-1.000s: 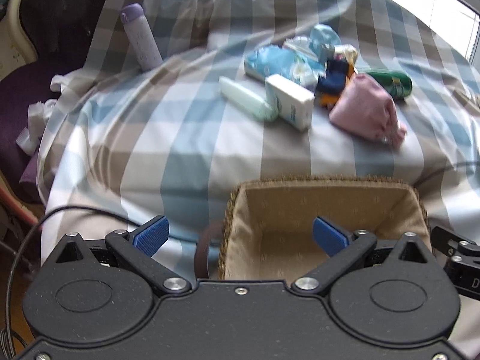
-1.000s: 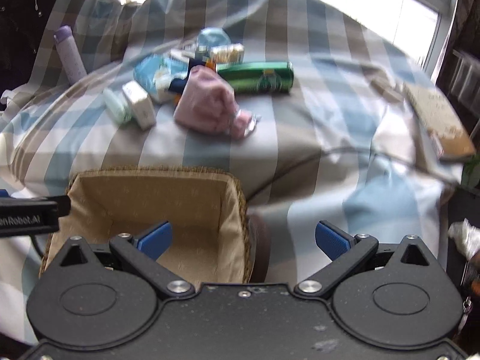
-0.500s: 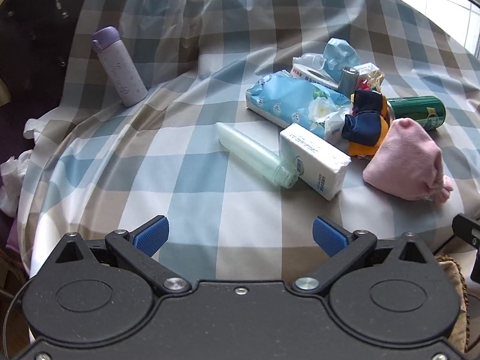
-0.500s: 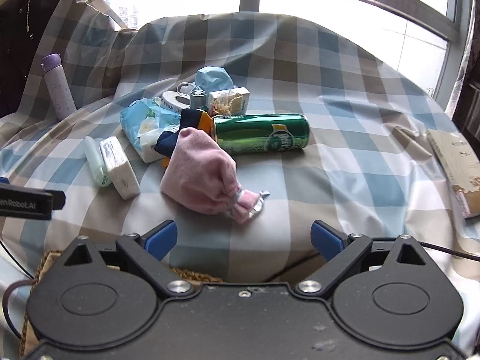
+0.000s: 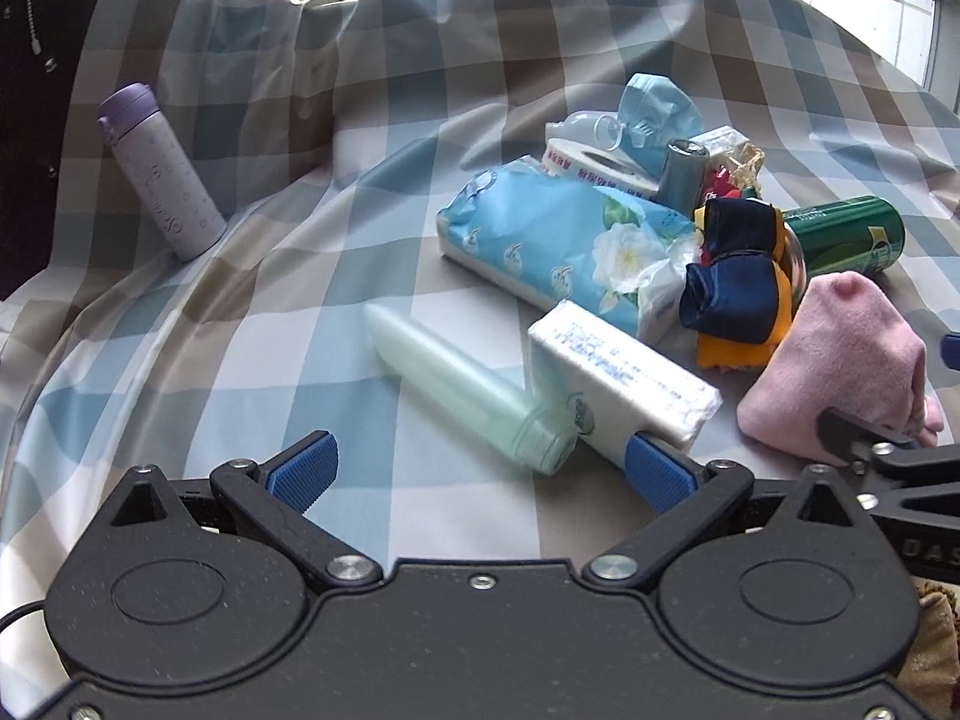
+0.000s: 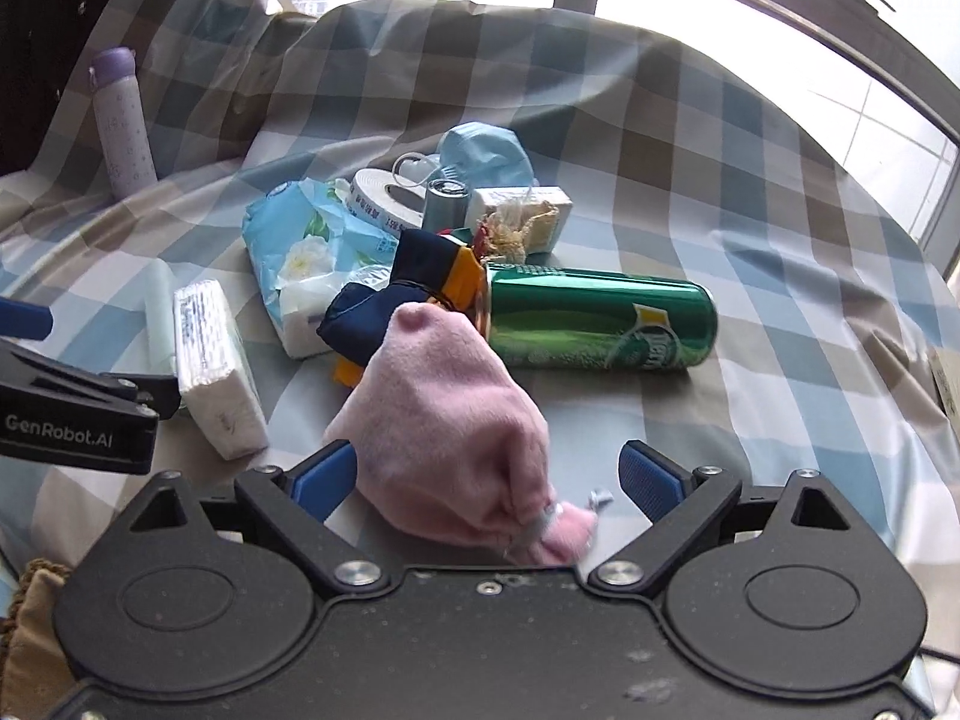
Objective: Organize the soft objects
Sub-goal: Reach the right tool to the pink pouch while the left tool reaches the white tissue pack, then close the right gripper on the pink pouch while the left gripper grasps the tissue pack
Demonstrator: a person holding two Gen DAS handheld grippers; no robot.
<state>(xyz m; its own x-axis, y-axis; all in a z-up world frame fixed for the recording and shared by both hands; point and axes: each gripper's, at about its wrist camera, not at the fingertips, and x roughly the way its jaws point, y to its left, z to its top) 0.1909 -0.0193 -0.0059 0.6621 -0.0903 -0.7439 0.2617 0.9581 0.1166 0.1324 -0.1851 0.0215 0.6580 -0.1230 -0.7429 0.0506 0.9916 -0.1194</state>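
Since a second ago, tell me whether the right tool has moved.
Yes. The right tool has advanced from over the basket toward the pile; its open fingers now flank the pink pouch lying before the green can.

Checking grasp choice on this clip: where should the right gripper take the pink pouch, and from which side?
Probably across the bunched neck of the pink pouch, coming from the near side. The cinched end points at the right gripper, whose open jaws already flank it; the far end abuts the green can.
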